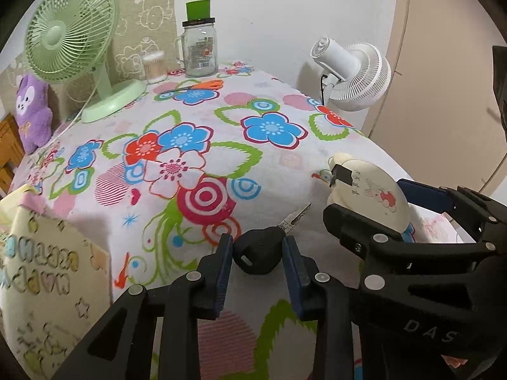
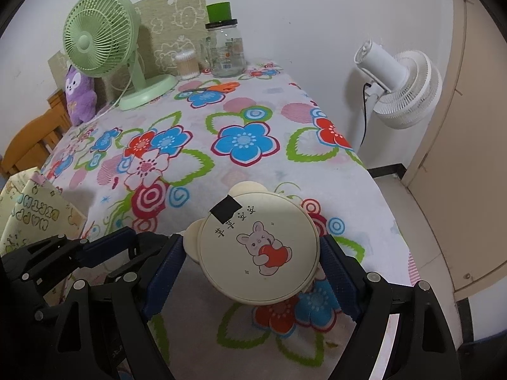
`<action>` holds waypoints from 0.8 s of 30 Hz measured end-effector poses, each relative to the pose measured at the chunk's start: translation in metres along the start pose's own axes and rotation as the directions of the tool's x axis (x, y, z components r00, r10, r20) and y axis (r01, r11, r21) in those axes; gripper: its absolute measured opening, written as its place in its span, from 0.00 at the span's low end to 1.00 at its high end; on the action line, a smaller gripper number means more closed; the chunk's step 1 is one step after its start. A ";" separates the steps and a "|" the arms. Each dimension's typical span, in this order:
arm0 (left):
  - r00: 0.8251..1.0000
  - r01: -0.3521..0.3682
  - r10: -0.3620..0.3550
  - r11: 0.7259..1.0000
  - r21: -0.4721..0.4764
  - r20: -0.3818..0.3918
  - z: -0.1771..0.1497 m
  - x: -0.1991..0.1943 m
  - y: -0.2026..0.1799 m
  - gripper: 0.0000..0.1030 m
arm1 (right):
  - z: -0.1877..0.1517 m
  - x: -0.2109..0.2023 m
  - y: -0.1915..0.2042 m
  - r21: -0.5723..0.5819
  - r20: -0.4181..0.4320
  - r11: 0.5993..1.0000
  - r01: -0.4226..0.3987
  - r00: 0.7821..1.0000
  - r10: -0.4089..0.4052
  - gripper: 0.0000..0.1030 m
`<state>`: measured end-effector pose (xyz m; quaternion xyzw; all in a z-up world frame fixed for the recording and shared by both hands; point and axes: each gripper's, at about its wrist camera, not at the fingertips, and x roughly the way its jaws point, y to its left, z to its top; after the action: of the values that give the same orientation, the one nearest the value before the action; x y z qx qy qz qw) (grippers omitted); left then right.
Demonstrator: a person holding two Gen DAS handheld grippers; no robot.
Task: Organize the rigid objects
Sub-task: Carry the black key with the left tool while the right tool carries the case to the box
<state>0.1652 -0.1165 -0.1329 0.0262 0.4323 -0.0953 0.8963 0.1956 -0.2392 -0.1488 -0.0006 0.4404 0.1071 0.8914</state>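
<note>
Risk: the black key (image 1: 258,255) is pinched only by its head, blade pointing ahead, and could pivot or slip if swung. Left gripper (image 1: 258,262): jaws narrow, closed on the key. Right gripper (image 2: 253,266): jaws wide, clamped across the round cream box (image 2: 258,250), held above the floral tablecloth (image 2: 221,164).
</note>
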 end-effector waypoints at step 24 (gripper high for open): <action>0.998 -0.044 0.045 0.999 -0.009 0.053 -0.023 -0.058 0.002 0.31 | -0.020 -0.059 0.027 -0.020 0.052 1.000 0.020 0.998 -0.019 0.83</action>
<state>0.1130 -0.1034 -0.1021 0.0298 0.4079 -0.0744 0.9095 0.1405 -0.2257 -0.1123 -0.0110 0.4161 0.1029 0.9034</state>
